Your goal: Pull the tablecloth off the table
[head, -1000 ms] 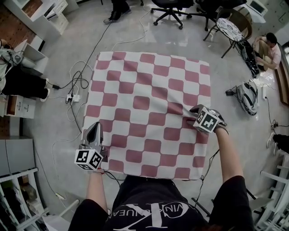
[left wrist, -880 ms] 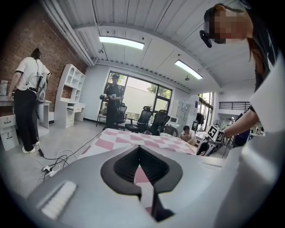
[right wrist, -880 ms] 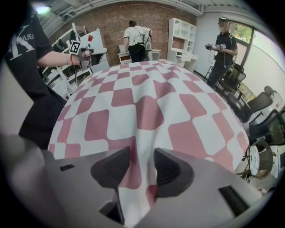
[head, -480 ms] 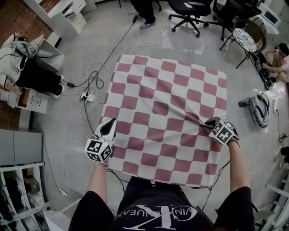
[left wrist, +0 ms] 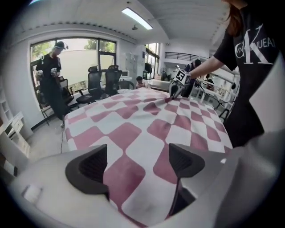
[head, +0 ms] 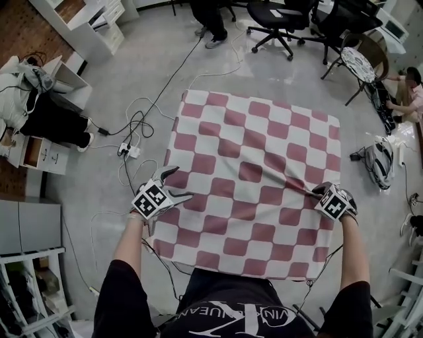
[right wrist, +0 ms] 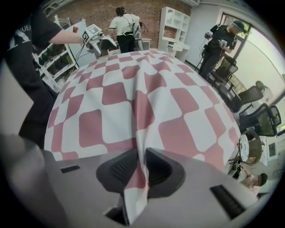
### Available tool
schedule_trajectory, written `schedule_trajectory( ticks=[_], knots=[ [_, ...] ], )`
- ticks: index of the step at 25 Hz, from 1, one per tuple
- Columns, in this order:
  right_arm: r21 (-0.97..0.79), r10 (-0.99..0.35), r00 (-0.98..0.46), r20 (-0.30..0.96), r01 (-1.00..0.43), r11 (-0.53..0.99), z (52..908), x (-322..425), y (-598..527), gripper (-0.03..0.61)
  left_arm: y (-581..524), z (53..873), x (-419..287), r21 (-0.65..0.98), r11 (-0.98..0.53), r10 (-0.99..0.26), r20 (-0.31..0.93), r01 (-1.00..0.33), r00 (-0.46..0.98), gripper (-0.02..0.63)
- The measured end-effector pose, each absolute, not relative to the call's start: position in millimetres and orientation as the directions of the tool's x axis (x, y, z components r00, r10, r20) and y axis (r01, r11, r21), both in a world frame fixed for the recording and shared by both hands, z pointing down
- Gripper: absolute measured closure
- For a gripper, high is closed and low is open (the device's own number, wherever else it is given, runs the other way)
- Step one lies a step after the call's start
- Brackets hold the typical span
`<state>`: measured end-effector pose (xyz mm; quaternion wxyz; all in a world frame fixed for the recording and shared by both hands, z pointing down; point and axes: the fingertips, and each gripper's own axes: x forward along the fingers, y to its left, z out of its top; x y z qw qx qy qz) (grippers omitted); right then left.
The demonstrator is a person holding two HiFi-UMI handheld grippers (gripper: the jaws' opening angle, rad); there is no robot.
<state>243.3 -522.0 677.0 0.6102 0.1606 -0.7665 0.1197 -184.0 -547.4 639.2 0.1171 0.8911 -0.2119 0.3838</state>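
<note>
A red-and-white checked tablecloth (head: 254, 178) covers the table. My left gripper (head: 177, 183) is at the cloth's left edge, tilted down. Its jaws have just been opening and now stand wide. In the left gripper view the cloth (left wrist: 133, 120) lies flat between the left gripper's (left wrist: 138, 162) pads, unpinched. My right gripper (head: 318, 191) is at the right side, pointing steeply down, having closed moments ago on a raised fold. The right gripper view shows that fold of cloth (right wrist: 133, 89) squeezed in the right gripper (right wrist: 139, 171), with creases running from it.
Cables and a power strip (head: 129, 150) lie on the floor left of the table. Office chairs (head: 271, 16) stand beyond the far edge. A bag (head: 378, 162) and a seated person (head: 406, 92) are at the right. White shelving (head: 26, 277) is near left.
The left gripper has dropped to the cloth's left edge, rolled over, and gone from shut to wide open. The right gripper has shut on a fold, puckering the cloth.
</note>
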Motion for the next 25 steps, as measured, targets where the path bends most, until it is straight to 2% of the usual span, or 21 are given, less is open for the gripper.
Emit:
schedule_trajectory(
  ticks=[4, 9, 19, 25],
  knots=[
    [0.012, -0.104, -0.187, 0.977, -0.438, 0.899, 677.4, 242.5, -522.3, 0.506, -559.0, 656.5, -196.4, 0.086, -0.929, -0.155, 0.792, -0.359, 0.591, 0.163],
    [0.017, -0.099, -0.157, 0.983, -0.458, 0.889, 675.7, 243.9, -521.2, 0.506, -554.3, 684.6, -208.5, 0.112, -0.972, -0.003, 0.871, -0.205, 0.492, 0.131],
    [0.026, -0.115, -0.145, 0.983, -0.509, 0.861, 675.2, 243.8, -523.0, 0.506, -569.8, 698.3, -210.6, 0.105, -0.973, 0.01, 0.907, -0.205, 0.42, 0.12],
    [0.031, -0.129, -0.153, 0.98, -0.523, 0.852, 675.3, 243.9, -523.6, 0.509, -566.3, 695.5, -212.0, 0.111, -0.968, 0.011, 0.914, -0.224, 0.406, 0.177]
  ],
)
